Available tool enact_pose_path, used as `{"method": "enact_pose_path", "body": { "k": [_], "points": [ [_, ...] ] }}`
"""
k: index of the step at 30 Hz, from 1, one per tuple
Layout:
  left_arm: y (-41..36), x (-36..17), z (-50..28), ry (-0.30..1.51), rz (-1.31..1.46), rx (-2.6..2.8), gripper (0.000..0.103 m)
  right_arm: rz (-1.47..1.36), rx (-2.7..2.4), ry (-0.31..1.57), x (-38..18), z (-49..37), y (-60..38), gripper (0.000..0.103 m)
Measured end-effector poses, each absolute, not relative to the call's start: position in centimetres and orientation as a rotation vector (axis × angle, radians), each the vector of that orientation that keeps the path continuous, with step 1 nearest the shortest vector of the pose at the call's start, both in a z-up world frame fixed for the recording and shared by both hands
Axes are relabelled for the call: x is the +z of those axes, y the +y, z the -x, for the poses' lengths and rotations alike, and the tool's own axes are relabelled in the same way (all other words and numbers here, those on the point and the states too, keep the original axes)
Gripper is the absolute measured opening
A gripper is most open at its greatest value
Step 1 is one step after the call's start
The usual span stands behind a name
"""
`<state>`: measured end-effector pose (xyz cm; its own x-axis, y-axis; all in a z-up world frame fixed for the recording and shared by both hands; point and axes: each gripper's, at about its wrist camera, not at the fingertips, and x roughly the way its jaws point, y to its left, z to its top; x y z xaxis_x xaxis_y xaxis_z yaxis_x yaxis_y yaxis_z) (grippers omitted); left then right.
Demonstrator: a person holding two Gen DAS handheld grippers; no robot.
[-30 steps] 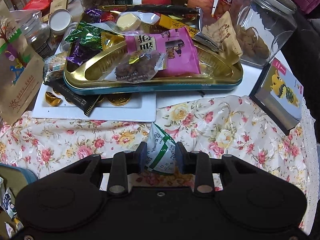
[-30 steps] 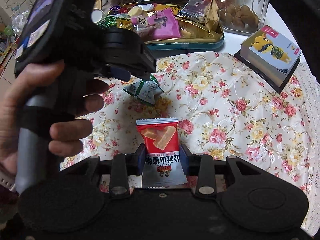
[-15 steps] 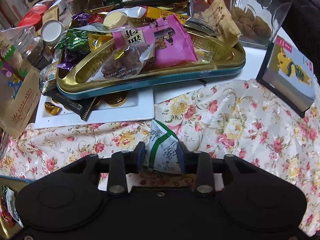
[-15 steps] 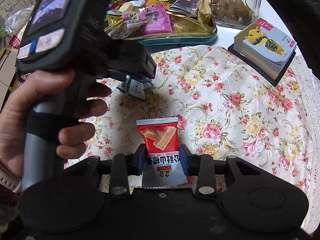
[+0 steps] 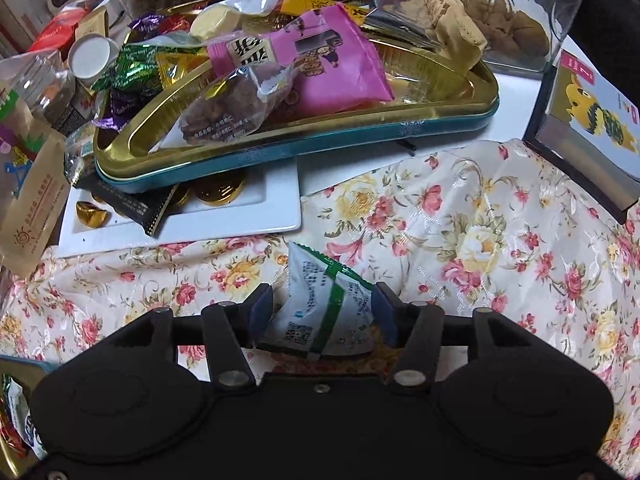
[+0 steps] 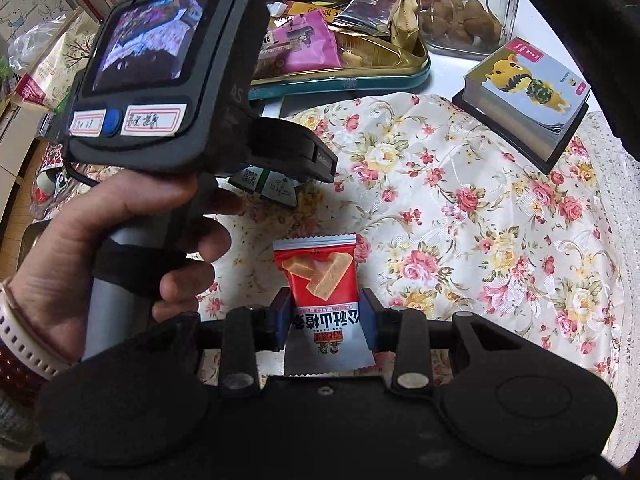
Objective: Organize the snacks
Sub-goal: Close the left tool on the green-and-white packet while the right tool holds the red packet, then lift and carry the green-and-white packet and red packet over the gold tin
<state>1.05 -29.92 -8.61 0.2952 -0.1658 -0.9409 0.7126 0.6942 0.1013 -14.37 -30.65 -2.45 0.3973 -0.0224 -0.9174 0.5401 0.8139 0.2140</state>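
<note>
My left gripper [image 5: 322, 314] stands wider than before around a white and green snack packet [image 5: 320, 312]; the left pad is a little off the packet, which sags between the jaws above the floral cloth [image 5: 460, 240]. The same packet [image 6: 266, 186] shows in the right wrist view under the left gripper's body [image 6: 168, 80]. My right gripper [image 6: 326, 320] is shut on a red and white snack packet [image 6: 320, 280] and holds it over the cloth. A gold tin tray [image 5: 460, 92] heaped with snacks stands at the back.
A white plate [image 5: 280, 216] with gold coins lies under the tin. A glass jar of nuts [image 5: 516, 28] stands at the back right, a card box [image 5: 588, 128] on the right. Bags and packets crowd the left. Another tin edge [image 5: 8, 432] shows bottom left.
The left gripper's jaws have spread apart around the green and white packet, and the gripper has moved closer to the gold tin. The right gripper still holds its red packet.
</note>
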Motion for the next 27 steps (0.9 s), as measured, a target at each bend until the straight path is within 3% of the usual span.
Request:
{"method": "enact_pose_path", "body": {
  "k": [5,10,14,27],
  "points": [
    [-29.7,-9.4,-1.9,1.221,-0.518,-0.615,0.069,-0.55,-0.39,1.117,-2.6,14.4,-30.9,0.038],
    [-29.3,-9.6,-1.9,1.247,-0.463,-0.61,0.069,-0.565,-0.404,1.113,-2.6,14.3,-31.0,0.038],
    [-29.0,-9.5,-1.3,1.257,-0.448,-0.601,0.058,-0.566,-0.401,1.097,-2.1,14.4,-31.1,0.038],
    [-25.1,-6.6,-1.2,1.414,-0.309,-0.553,0.054,-0.574,-0.419,1.051,-0.7,14.7,-31.2,0.038]
  ]
}}
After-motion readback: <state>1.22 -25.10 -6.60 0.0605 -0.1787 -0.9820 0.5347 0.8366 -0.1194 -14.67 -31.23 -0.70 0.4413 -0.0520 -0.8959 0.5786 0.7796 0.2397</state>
